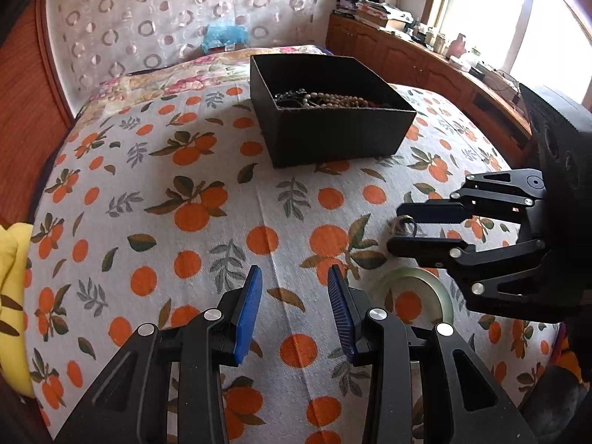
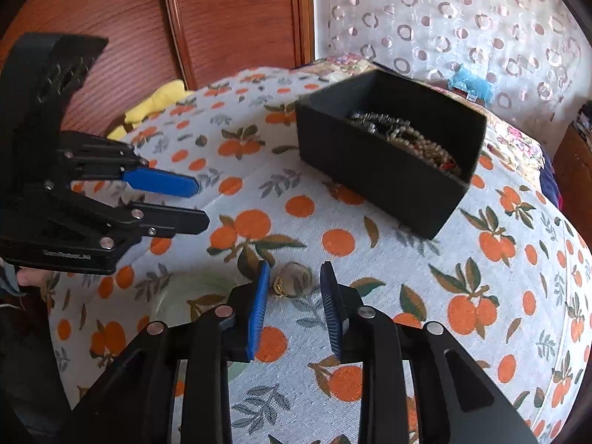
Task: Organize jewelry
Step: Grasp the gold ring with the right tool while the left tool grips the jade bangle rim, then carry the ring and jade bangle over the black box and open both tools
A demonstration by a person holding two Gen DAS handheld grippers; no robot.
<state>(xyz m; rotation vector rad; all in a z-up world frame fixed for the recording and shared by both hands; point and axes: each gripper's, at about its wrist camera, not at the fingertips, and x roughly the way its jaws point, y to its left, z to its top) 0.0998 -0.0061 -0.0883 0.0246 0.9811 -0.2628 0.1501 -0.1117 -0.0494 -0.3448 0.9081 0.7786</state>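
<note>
A black open box (image 1: 333,137) (image 2: 377,177) stands on the orange-print bedspread and holds beaded necklaces (image 1: 333,99) (image 2: 418,144). A small coiled piece of jewelry (image 2: 292,281) (image 1: 403,225) lies on the cloth. My right gripper (image 2: 294,277) (image 1: 397,227) is open, its fingers on either side of that piece, just above the cloth. A pale green bangle (image 1: 425,288) (image 2: 174,296) lies flat beside it. My left gripper (image 1: 294,281) (image 2: 201,203) is open and empty, hovering over bare cloth left of the bangle.
The bed's cloth (image 1: 185,185) slopes off at its edges. A yellow cloth (image 1: 11,270) lies at the left edge. A wooden wardrobe (image 2: 222,18) and a patterned curtain (image 1: 166,11) stand behind. A cluttered wooden sideboard (image 1: 425,55) runs along the window.
</note>
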